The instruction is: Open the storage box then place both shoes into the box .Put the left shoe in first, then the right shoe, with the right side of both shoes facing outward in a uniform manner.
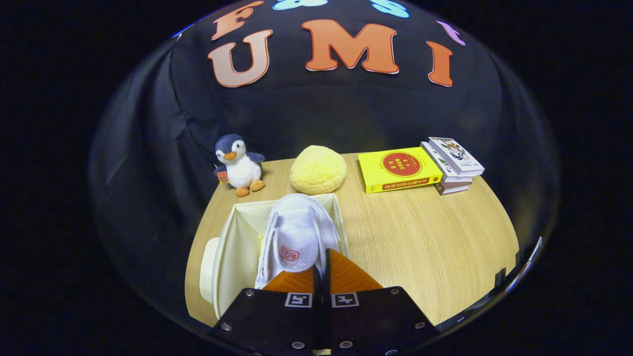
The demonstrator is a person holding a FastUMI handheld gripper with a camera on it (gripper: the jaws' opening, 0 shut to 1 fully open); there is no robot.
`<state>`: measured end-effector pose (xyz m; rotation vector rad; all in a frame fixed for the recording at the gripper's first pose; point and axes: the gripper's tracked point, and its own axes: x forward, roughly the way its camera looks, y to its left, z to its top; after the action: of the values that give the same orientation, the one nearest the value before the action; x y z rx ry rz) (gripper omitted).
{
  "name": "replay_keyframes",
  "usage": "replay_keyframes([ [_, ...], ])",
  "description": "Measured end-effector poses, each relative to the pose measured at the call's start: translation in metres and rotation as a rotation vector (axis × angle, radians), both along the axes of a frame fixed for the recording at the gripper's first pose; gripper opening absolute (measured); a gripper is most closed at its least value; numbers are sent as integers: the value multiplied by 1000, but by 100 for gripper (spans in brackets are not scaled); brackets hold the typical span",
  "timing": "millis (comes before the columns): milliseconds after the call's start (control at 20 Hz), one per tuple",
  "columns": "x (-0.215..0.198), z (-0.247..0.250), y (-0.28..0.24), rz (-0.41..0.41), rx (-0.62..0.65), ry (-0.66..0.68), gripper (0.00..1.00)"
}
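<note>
Just ahead of the tool (321, 277), a white shoe (296, 237) stands in the open storage box (237, 242) on the bench (425, 237), its heel toward the fingers. The fingers are closed together, pinching the heel edge, it seems, though the contact itself is hidden behind them. Only one shoe can be made out; whether a second lies beneath or beside it cannot be told. Letting go with the shoe leaning on the thin, soft-looking wall could let it tip or bow the box outward. Pushing deeper could slide the light box toward the yellow cushion (317, 169) and the penguin toy (238, 165). The stacked books (420, 165) lie well apart.
</note>
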<state>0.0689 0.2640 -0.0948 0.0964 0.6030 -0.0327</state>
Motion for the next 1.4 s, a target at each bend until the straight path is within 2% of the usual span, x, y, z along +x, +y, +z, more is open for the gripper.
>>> replay_keyframes([
  [250,12,-27,0,-15,-72,29,0],
  [400,12,-45,3,10,-111,80,0],
  [500,9,-45,17,36,-54,93,9],
  [650,3,-14,1,20,-72,33,63],
  [750,-2,1,-5,26,-62,1,84],
  [850,-8,17,-18,25,-44,-32,99],
  [1400,-29,94,-144,-30,-26,-204,99],
])
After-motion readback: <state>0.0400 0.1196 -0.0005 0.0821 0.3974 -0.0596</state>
